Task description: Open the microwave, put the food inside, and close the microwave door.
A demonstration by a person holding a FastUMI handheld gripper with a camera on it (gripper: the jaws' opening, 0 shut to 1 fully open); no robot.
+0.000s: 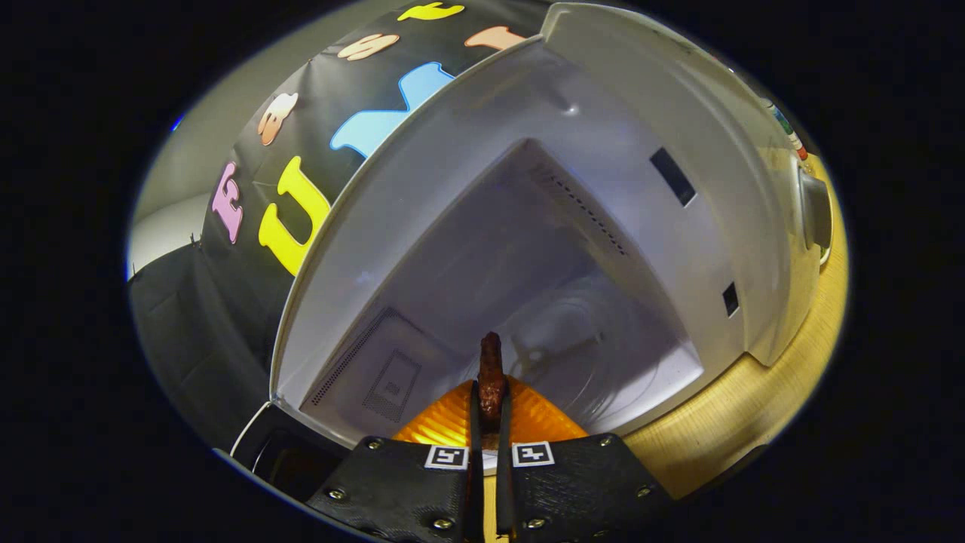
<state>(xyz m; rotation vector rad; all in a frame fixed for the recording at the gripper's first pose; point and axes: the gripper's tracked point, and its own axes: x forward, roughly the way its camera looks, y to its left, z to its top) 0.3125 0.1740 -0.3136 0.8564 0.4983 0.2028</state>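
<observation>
The white microwave stands open, and its pale cavity with a glass turntable lies straight beyond the fingers. My gripper is rolled to one side and shut on the rim of an orange plate, whose surface spreads out on both sides of the fingers. A dark brown piece of food rises from the plate just past the fingertips. The plate is at the mouth of the cavity, in front of the turntable.
The microwave door, with its dark window, is swung out beside the fingers at the cavity's near edge. The microwave rests on a light wooden table. A control knob sits on the front panel. Black cloth wall hangs behind.
</observation>
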